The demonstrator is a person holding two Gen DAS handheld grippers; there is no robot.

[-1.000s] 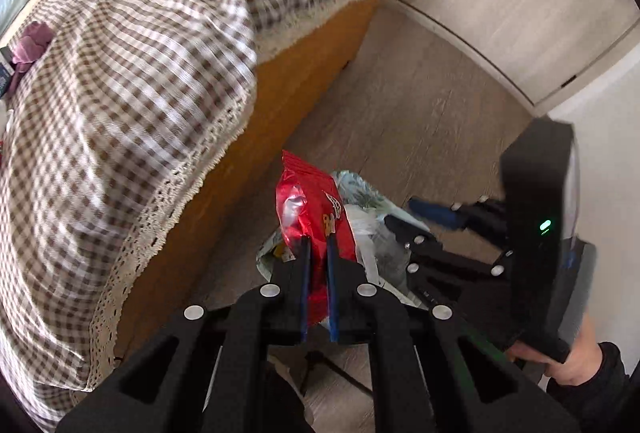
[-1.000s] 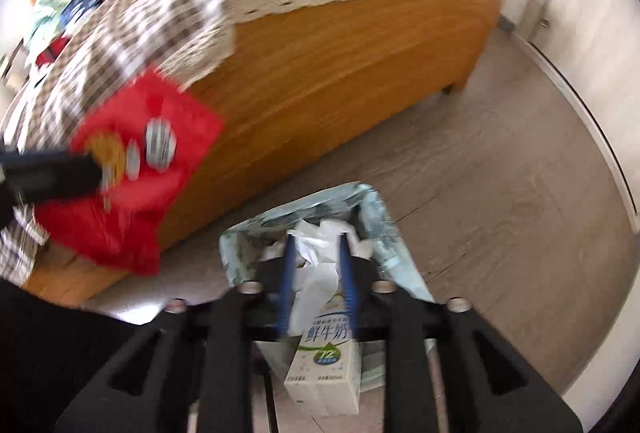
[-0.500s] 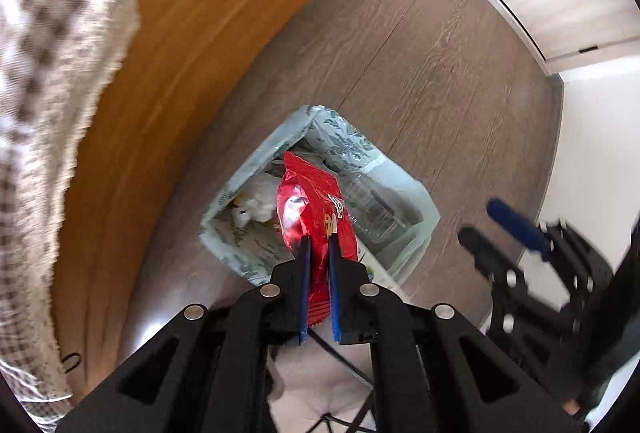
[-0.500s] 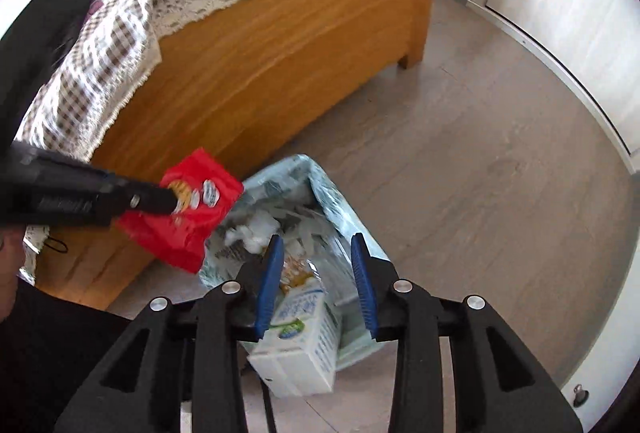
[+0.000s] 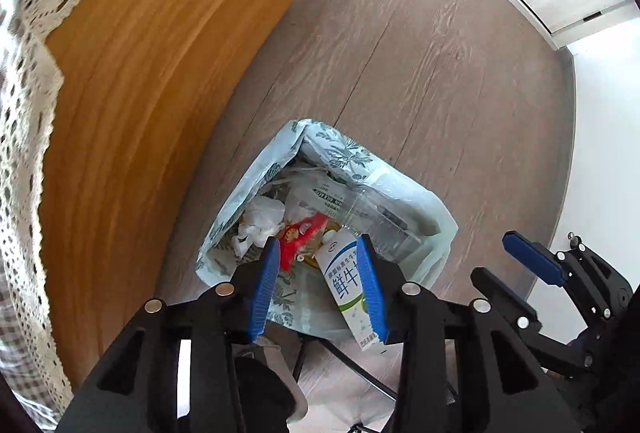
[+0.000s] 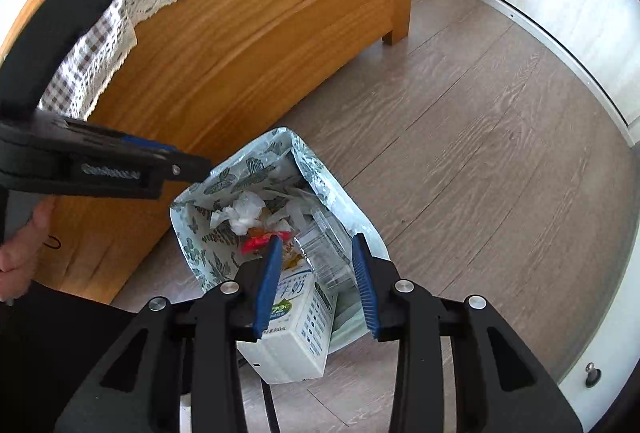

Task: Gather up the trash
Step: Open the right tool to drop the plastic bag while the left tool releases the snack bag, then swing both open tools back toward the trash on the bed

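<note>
Left wrist view has your left tongs (image 5: 316, 277) opening empty over the trash bag (image 5: 404, 193), red wrapper (image 5: 298, 233) inside, right tongs (image 6: 314, 281) part-open and empty, but the milk carton (image 6: 296, 333) leaning on the rim may tip out.
</note>
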